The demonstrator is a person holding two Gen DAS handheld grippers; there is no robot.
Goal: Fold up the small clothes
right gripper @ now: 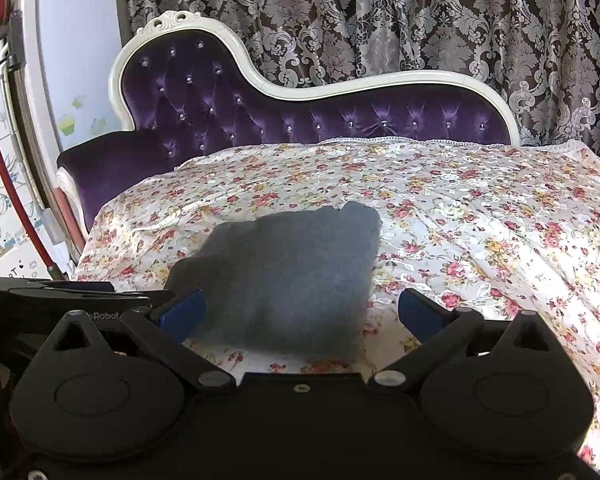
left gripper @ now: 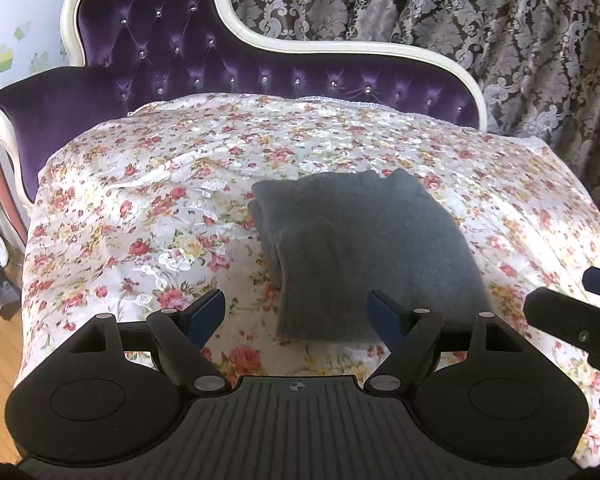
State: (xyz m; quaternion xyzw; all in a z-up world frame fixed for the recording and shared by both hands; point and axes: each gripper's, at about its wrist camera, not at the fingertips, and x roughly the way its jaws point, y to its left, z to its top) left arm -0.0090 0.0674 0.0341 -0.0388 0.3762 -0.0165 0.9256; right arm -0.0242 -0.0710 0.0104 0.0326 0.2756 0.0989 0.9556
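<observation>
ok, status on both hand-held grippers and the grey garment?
Left hand-held gripper open, empty. Right hand-held gripper open, empty. Grey garment lies folded on the floral cover. Nothing in the way.

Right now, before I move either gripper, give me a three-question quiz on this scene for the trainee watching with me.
1. True or false: the left gripper is clamped on the grey garment.
2. What does the grey garment lie on?
A. bare purple seat
B. floral cover
C. wooden floor
3. Fill in: the right gripper has its jaws ____.

Key:
1. False. Its jaws stand apart with nothing pinched; the cloth lies beyond them, already folded into a compact stack.
2. B. The floral cover is spread over the purple tufted sofa.
3. Open, with nothing held.
</observation>
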